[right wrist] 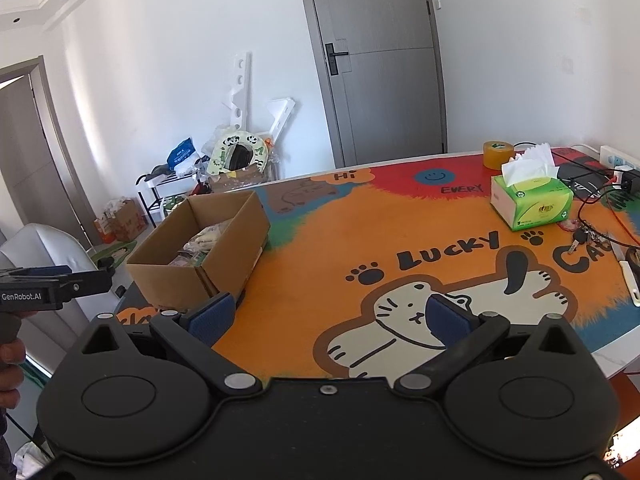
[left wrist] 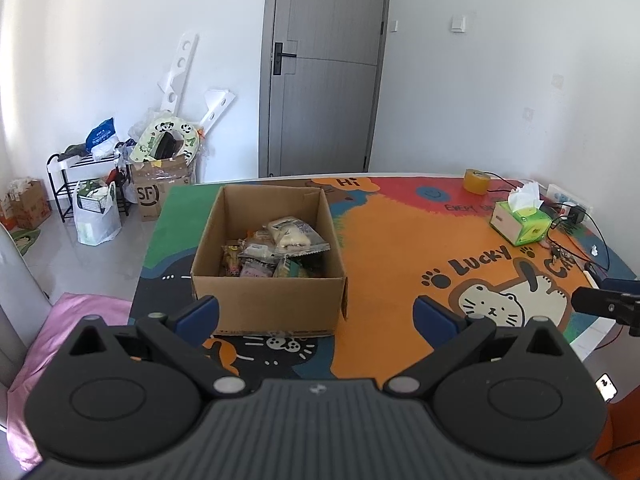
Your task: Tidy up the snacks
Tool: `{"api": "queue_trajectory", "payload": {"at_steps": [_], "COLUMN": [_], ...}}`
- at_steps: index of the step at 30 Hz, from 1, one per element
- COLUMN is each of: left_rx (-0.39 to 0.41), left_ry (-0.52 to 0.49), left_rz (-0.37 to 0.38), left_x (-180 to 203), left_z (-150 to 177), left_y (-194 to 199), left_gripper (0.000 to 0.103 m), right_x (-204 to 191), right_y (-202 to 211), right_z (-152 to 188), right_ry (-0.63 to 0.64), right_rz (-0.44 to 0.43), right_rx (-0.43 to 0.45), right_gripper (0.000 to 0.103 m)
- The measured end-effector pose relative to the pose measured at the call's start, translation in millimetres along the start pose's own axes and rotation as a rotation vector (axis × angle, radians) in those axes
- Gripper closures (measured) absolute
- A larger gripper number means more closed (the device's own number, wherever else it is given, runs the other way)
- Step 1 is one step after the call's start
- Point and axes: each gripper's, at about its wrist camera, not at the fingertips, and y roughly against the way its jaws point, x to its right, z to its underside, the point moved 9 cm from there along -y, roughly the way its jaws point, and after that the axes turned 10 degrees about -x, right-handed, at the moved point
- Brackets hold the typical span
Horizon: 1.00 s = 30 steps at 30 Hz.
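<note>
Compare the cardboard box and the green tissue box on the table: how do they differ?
The cardboard box is plain brown; the tissue box is printed green. The cardboard box is open on top and holds snack packets; the tissue box is closed, with white tissue sticking out. The cardboard box looks larger. Both stand upright on the colourful table mat, apart from each other.
</note>
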Motion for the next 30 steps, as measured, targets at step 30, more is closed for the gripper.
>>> {"api": "queue_trajectory", "payload": {"at_steps": [30], "left_rx": [0.000], "left_ry": [0.018], "left_rz": [0.003], "left_x": [-3.8], "left_z": [1.2], "left_y": [0.8], "left_gripper": [0.001], "right_x": [-8.8], "right_y": [5.5], "right_z": [-2.1], "right_ry": [0.026], "right_rz": [0.004], "right_rx": [0.017], "right_gripper": [0.000]}}
